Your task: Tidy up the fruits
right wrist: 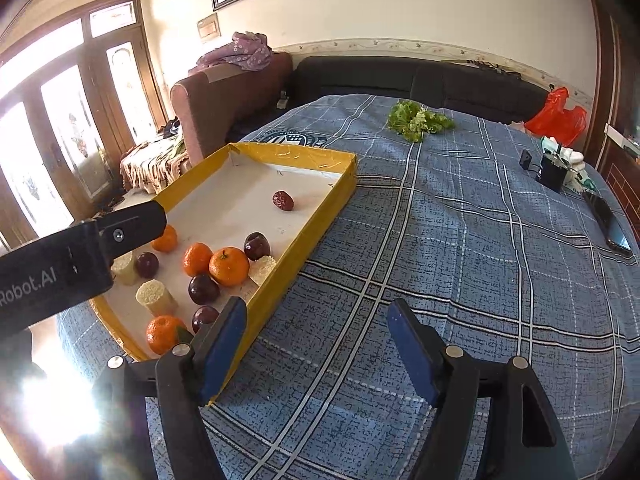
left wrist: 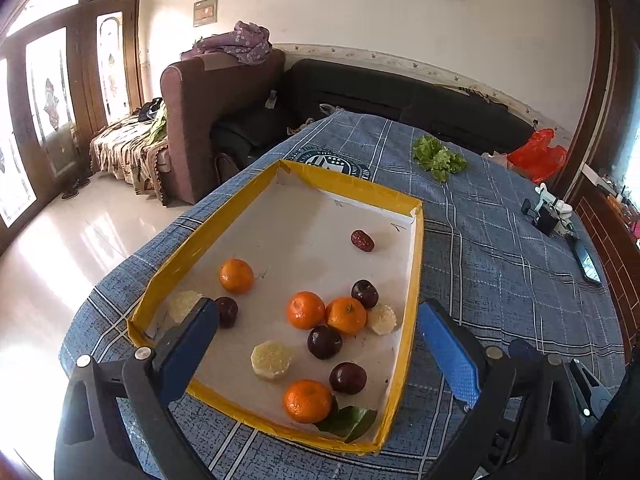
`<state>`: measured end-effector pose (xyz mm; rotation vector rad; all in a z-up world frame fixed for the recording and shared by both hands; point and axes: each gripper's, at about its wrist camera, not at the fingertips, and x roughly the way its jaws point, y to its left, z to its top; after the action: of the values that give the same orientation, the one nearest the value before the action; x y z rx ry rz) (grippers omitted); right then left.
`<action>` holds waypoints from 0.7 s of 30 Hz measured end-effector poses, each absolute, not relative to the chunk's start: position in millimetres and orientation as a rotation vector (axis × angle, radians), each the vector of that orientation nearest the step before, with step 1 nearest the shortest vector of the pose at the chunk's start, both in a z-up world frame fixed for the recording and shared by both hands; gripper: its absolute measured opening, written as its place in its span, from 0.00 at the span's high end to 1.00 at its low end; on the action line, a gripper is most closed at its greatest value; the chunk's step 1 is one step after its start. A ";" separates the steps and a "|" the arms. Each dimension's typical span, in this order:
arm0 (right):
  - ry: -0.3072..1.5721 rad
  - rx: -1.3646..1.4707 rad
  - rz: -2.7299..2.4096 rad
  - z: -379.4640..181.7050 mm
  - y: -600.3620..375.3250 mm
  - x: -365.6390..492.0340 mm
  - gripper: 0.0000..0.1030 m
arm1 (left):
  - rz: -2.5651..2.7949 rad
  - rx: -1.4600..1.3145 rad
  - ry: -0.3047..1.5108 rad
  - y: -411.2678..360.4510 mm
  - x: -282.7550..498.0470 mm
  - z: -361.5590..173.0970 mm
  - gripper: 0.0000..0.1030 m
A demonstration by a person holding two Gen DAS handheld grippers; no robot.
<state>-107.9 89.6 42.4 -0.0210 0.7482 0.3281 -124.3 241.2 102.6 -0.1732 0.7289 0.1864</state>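
Observation:
A yellow-rimmed tray with a white floor sits on the blue plaid table; it also shows in the right wrist view. It holds several oranges, several dark plums, pale corn-like pieces and one red date at the far end. My left gripper is open above the tray's near end, empty. My right gripper is open and empty over the cloth, just right of the tray. The left gripper's body crosses the right wrist view over the tray.
Lettuce lies on the far part of the table. A red plastic bag, a small black device and a phone sit at the right side. Sofas stand behind the table.

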 end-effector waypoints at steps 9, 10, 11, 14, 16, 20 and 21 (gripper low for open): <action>0.742 -0.023 0.306 44.3 87.3 -108.5 0.24 | 0.183 -0.181 0.722 243.7 -127.7 104.7 0.03; 0.740 -0.022 0.305 44.5 87.0 -108.8 0.23 | 0.184 -0.181 0.720 243.5 -127.9 104.7 0.03; 0.739 -0.021 0.304 44.5 86.9 -108.9 0.23 | 0.185 -0.180 0.721 243.8 -127.9 104.6 0.03; 0.739 -0.019 0.302 44.4 86.6 -109.3 0.23 | 0.182 -0.184 0.719 243.7 -129.1 104.9 0.03; 0.736 -0.021 0.300 44.8 86.2 -110.5 0.23 | 0.185 -0.184 0.713 243.3 -129.8 105.8 0.03; 0.720 -0.025 0.295 47.1 85.6 -113.9 0.23 | 0.197 -0.182 0.678 241.5 -135.7 110.8 0.03; 0.715 -0.027 0.294 48.0 85.3 -114.8 0.23 | 0.205 -0.179 0.664 241.3 -138.0 112.7 0.03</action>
<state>-114.8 85.3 48.0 -0.0266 0.7145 0.2936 -138.0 241.3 112.7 -0.1792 0.6637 0.2052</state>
